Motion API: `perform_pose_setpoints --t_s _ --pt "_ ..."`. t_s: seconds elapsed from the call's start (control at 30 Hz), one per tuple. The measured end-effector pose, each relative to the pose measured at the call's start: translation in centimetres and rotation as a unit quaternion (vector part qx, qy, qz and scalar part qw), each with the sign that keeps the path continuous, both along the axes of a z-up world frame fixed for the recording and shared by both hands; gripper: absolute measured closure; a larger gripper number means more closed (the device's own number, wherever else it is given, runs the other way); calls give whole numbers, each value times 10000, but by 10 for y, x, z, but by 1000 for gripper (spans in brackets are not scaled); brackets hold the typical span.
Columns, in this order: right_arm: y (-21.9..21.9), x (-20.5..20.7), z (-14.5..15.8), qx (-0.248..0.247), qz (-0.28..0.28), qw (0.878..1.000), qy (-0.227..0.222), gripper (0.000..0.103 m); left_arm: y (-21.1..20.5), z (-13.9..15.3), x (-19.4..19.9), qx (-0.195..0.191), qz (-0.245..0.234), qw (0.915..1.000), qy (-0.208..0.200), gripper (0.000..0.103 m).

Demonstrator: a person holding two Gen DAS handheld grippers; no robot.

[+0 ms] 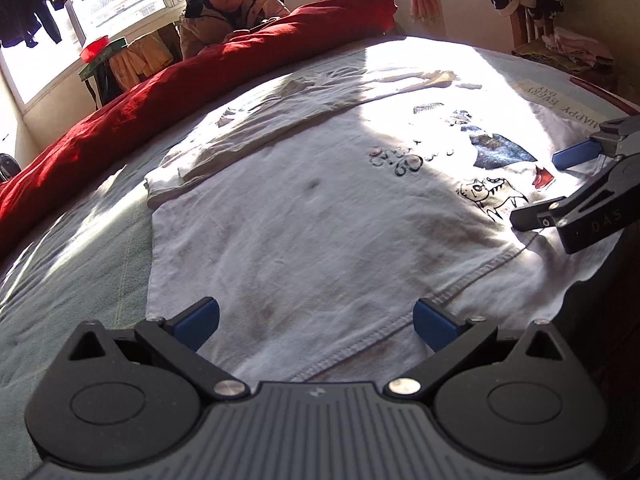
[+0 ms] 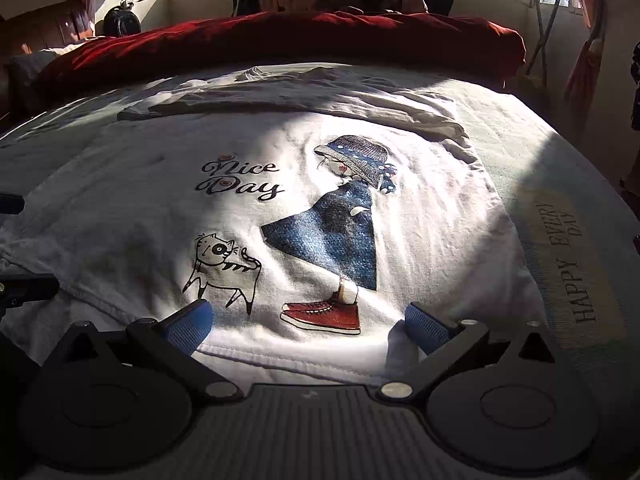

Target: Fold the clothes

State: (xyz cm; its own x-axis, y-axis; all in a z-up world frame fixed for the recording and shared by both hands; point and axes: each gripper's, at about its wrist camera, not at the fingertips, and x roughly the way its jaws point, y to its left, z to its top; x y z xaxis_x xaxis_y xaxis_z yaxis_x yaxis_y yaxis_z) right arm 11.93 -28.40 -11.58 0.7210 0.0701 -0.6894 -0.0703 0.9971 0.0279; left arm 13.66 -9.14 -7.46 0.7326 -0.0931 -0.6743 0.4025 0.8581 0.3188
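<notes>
A white T-shirt with a printed girl and a cat lay flat on the bed, print side up, its near hem just in front of both grippers. One sleeve at the far side seemed already turned in over the body. The left gripper and the right gripper hovered low above the hem, both with jaws wide apart and holding nothing. I judged that the step in hand was to take the hem for a fold. The next move would need each gripper to come down and close on one hem corner. A red quilt lay rolled along the far edge of the bed.
</notes>
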Motion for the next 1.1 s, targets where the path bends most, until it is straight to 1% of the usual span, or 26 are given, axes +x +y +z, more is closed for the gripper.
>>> perform_pose_setpoints --t_s 0.07,0.2,0.3,0.33,0.4,0.47,0.5,0.53,0.57,0.6,0.7,0.8,0.9,1.0,1.03,1.1 --pt "0 0 0 -8 -13 10000 -16 0 0 0 0 90 27 9999 -44 1" --pt "3 3 5 -62 -69 9999 115 0 5 2 -1 -66 89 9999 3 1" --pt "5 4 8 -72 -160 9997 197 0 13 4 -2 -326 79 9994 113 1" --pt "5 3 9 -66 -185 9996 211 0 17 5 -3 -464 77 9987 171 1" --pt "5 2 11 -3 -223 9995 238 0 27 7 -2 -870 90 9956 341 1" --pt "5 0 14 93 -223 9994 261 0 40 10 2 -1435 167 9878 586 1" --pt "6 -1 15 142 -222 9993 272 0 46 11 3 -1651 211 9838 663 1" --pt "6 -2 17 190 -222 9992 283 0 51 12 3 -1784 254 9812 686 1" --pt "7 -3 19 202 -195 9992 281 0 55 13 2 -1835 292 9804 649 1" --pt "9 -4 20 208 -164 9993 278 0 57 14 -1 -1709 310 9835 511 1" --pt "17 -9 26 62 -44 9997 213 0 56 14 -12 -1075 161 9940 100 1" --pt "24 -13 32 -126 93 9998 113 0 55 8 -24 -508 -112 9985 -147 1" --pt "31 -20 38 -293 252 9992 -46 0 52 1 -39 -12 -371 9984 -425 1" --pt "33 -25 42 -335 378 9986 -130 0 48 -6 -52 420 -603 9953 -629 1" --pt "33 -26 43 -323 423 9985 -130 0 46 -7 -54 494 -672 9944 -650 1" --pt "33 -27 44 -372 568 9976 -122 0 42 -6 -56 498 -818 9933 -646 1"
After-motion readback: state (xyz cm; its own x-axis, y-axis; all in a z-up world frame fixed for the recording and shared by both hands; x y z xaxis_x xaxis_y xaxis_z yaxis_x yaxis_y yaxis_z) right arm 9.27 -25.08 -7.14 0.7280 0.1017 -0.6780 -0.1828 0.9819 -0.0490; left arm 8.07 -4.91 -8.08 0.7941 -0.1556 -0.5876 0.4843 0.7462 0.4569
